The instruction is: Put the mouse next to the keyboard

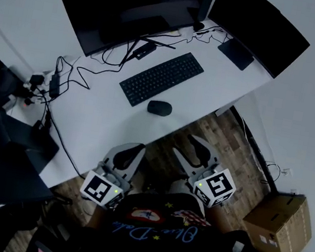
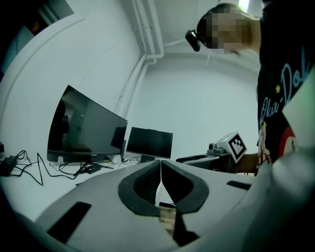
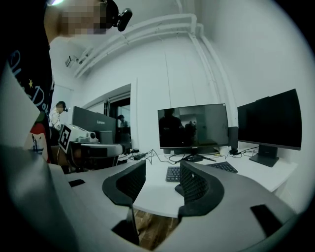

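Head view: the black mouse (image 1: 159,108) lies on the white counter (image 1: 104,119), just beside the keyboard (image 1: 161,77). Off the counter there is a wood-pattern floor (image 1: 227,140) and a cardboard box (image 1: 277,225).

Left gripper view: the left gripper (image 2: 160,165) has its jaws together, with nothing between them.

Right gripper view: the right gripper (image 3: 161,170) has its jaws apart and empty. Left of the keyboard, the back of a monitor (image 3: 93,122) reads "Lenovo".

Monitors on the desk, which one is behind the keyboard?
The bigger left monitor: the keyboard lies before it; the right monitor stands aside.
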Demonstrator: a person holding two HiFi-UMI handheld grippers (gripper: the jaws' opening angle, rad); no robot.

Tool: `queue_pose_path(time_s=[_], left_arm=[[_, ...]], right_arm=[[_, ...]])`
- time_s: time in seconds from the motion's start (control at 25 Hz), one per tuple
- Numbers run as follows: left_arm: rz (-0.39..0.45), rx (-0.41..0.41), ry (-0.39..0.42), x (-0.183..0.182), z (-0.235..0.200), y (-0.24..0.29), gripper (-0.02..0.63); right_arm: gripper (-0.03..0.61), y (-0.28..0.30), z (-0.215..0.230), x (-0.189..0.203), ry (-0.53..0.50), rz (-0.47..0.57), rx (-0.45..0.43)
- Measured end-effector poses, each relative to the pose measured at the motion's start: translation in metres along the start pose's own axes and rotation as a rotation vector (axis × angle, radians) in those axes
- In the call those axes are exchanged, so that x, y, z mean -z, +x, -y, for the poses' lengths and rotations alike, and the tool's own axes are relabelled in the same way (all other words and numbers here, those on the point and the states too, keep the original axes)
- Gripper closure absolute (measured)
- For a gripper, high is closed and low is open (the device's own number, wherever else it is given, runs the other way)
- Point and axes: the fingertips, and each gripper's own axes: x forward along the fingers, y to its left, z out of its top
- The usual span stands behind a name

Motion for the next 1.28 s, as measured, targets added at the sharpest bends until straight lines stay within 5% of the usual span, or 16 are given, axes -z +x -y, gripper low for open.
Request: queue_pose_path(time_s=[0.28, 0.84, 1.28], left_arm=[[-0.004, -0.117, -0.016, 0.007, -0.032, 0.012, 0.609], [0.015, -0.504, -0.075, 0.022, -0.105, 0.046, 0.609], [-0.021, -0.654, -0.110, 0.030, -0.125, 0.064, 0.609]], right_arm=[[0.379, 0.048, 0.025, 0.011, -0.022, -0.079, -0.114], [0.316, 0.176, 0.074, 0.093, -0.147, -0.386, -0.467], [0.302, 0.214, 0.077, 0.163, -0.245, -0.569, -0.640]])
